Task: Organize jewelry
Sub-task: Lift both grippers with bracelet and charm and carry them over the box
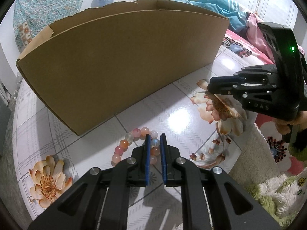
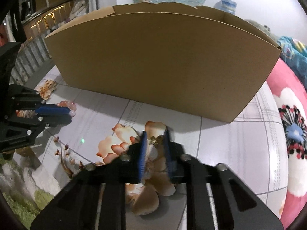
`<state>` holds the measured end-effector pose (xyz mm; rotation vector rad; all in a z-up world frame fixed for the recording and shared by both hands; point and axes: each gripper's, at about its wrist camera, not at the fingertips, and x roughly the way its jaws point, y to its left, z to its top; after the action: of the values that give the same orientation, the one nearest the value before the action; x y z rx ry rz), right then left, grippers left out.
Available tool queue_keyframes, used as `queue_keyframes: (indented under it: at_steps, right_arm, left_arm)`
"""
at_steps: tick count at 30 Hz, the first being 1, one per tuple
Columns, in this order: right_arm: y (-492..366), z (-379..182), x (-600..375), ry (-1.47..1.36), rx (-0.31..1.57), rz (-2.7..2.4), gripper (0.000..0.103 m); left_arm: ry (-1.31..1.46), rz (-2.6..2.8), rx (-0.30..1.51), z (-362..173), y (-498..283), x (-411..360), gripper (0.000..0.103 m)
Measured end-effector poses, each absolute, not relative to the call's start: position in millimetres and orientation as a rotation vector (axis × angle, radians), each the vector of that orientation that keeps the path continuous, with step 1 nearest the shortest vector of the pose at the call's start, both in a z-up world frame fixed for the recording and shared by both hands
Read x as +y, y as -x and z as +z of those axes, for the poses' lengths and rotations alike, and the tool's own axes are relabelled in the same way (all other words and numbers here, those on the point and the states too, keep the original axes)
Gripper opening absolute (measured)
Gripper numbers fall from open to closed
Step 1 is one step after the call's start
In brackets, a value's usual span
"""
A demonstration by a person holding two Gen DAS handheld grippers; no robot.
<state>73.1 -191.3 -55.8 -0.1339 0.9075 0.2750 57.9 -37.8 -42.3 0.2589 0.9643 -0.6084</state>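
A bracelet of pink, orange and white beads (image 1: 130,141) lies on the flowered tablecloth in front of a cardboard box (image 1: 122,61). My left gripper (image 1: 155,137) is low over it, its blue pads closed on the right side of the bead ring. In the right wrist view the left gripper (image 2: 70,115) and the beads (image 2: 69,104) show at the left. My right gripper (image 2: 155,134) is narrowly open around a small gold piece of jewelry (image 2: 155,140) lying on a printed flower. It also shows in the left wrist view (image 1: 210,86).
The open cardboard box (image 2: 157,61) stands behind both grippers, its inside hidden. A pink flowered blanket (image 2: 291,130) lies to the right. A fleecy green and white cloth (image 1: 268,187) is at the table's near right edge.
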Motion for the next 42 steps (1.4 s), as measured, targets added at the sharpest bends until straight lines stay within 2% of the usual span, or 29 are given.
queue_keyframes:
  at_steps: [15, 27, 33, 36, 42]
  right_arm:
    - [-65, -38, -213, 0.016, 0.864, 0.275, 0.010]
    - [-66, 61, -225, -0.131, 0.646, 0.403, 0.010]
    - [-90, 100, -232, -0.161, 0.567, 0.482, 0.010]
    - [-104, 106, -234, -0.156, 0.568, 0.483, 0.010]
    - [-141, 91, -240, -0.176, 0.671, 0.493, 0.010]
  left_arm:
    - [-0.206, -0.618, 0.950, -34, -59, -32, 0.009]
    - [0.036, -0.824, 0.803, 60, -56, -12, 0.009]
    - [0.048, -0.897, 0.716, 107, -71, -25, 0.009]
    - [0.013, -0.872, 0.714, 116, -93, -35, 0.009]
    - [-0.037, -0.823, 0.817, 98, -140, -56, 0.009]
